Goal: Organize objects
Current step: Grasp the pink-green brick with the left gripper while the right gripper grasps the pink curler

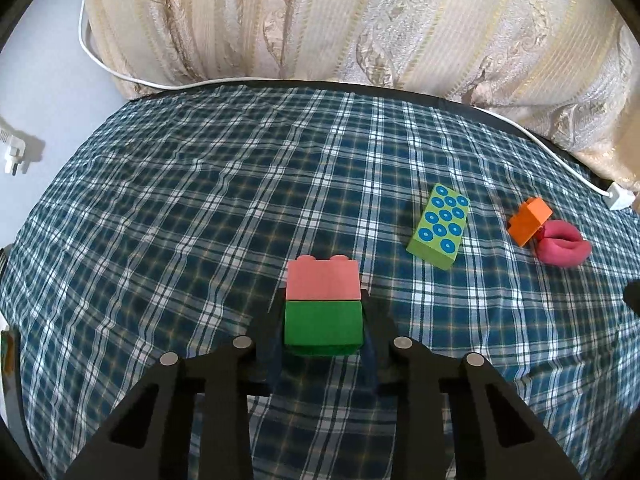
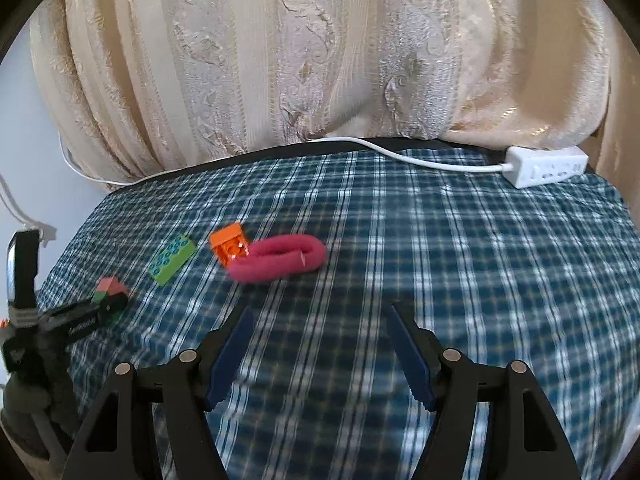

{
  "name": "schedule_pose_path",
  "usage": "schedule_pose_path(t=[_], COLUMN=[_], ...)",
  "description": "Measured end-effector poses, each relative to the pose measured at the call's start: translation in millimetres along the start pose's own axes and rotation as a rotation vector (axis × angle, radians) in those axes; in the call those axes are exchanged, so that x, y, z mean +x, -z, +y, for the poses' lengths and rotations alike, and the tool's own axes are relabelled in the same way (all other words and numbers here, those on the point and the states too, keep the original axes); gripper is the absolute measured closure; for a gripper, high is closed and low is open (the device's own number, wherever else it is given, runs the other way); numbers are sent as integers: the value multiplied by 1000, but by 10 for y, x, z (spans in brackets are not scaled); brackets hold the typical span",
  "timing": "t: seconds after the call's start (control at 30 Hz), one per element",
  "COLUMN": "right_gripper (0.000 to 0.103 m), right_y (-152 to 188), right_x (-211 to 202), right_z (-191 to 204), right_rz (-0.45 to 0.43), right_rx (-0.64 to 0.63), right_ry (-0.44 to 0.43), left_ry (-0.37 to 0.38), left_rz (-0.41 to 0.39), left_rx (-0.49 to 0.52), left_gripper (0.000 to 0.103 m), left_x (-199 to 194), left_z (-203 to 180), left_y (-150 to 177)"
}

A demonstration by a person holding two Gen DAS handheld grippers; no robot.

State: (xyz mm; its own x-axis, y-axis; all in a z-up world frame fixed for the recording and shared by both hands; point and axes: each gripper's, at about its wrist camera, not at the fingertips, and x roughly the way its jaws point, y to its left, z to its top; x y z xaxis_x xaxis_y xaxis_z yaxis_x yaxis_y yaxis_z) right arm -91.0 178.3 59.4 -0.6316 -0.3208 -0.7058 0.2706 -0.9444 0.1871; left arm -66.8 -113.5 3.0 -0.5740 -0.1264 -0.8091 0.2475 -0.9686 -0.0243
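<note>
The left hand-held gripper (image 1: 323, 324) is clamped on the green brick (image 1: 323, 327), which carries a pink brick (image 1: 322, 279) on top, on the checked cloth (image 1: 200, 208) covering the worktop. The right hand-held gripper (image 2: 320, 344) stands released above bare cloth. The dotted green brick (image 1: 439, 226), orange brick (image 1: 530, 220) and pink fabric loop (image 2: 280, 258) lie nearby.

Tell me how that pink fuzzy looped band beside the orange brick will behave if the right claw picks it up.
The pink fuzzy fabric loop lies flattened on the checked cloth, so it probably sags and droops when lifted. It looks soft and light, so it likely squashes between the pads. Touching the orange plastic brick, it may nudge that brick.
</note>
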Motion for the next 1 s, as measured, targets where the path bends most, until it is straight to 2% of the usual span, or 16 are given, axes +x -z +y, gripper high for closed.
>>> schedule_pose_path(t=[0.3, 0.63, 0.8, 1.0], right_gripper=[31, 31, 31, 31], right_y=[-307, -498, -471, -243], right_x=[443, 816, 877, 738], right_z=[-55, 101, 180, 324], right_rz=[42, 94, 129, 196], right_rx=[51, 15, -39, -128], right_ry=[-62, -156, -233, -335], left_ry=[23, 49, 52, 61], left_rz=[-22, -32, -27, -26], left_rx=[10, 29, 27, 23], left_gripper=[70, 71, 71, 70], left_x=[-123, -207, -222, -239], left_z=[-38, -112, -116, -102], left_y=[-12, 13, 17, 19])
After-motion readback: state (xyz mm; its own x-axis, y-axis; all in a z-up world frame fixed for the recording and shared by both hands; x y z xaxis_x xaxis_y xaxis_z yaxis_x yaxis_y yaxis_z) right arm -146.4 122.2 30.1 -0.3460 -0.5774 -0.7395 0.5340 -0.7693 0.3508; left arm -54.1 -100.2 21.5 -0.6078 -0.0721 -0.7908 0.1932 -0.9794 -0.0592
